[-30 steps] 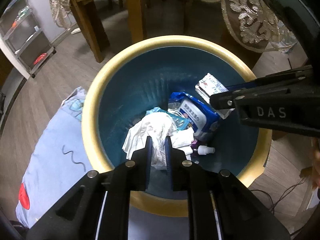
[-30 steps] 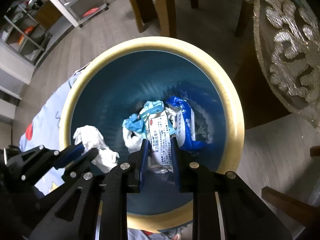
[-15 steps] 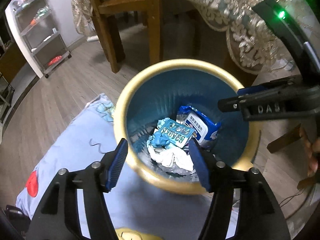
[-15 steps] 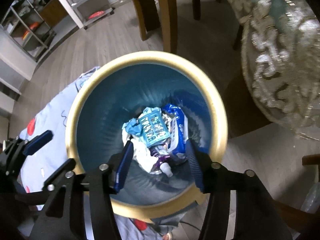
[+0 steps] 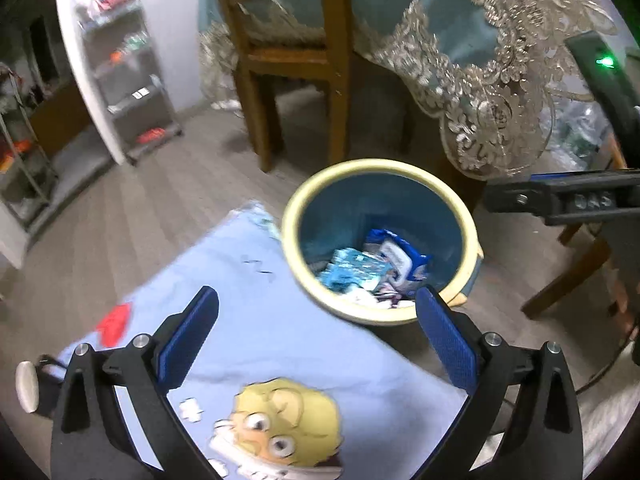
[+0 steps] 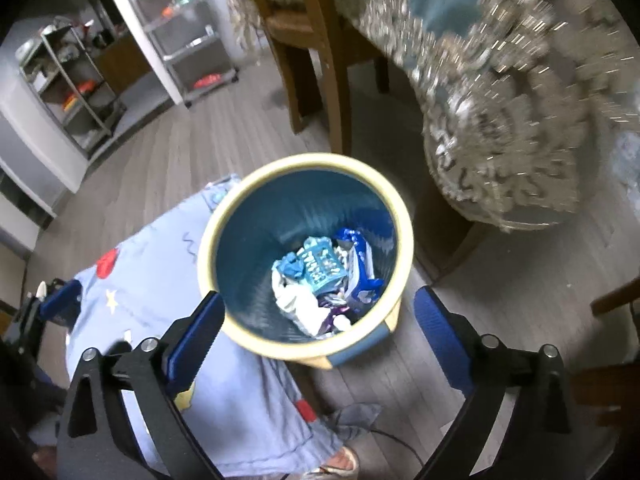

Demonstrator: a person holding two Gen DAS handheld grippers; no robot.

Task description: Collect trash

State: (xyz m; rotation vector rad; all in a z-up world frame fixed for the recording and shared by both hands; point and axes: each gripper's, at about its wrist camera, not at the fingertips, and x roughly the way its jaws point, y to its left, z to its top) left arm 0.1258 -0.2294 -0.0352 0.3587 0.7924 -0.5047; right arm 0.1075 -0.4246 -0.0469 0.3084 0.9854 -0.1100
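A blue trash bin with a cream rim stands on the wooden floor. Inside lie a light blue packet, a dark blue wrapper and white crumpled tissue. My left gripper is open and empty, held high above the blanket, short of the bin. My right gripper is open and empty, held high above the bin's near rim. The right gripper also shows at the right of the left wrist view.
A light blue cartoon blanket lies left of the bin. A wooden chair and a table with a lace-edged cloth stand behind. Metal shelves stand far left. A cable lies on the floor.
Both grippers opened and dropped the tissue and the packet into the bin, then rose and drew back from it; their jaws are now wider.
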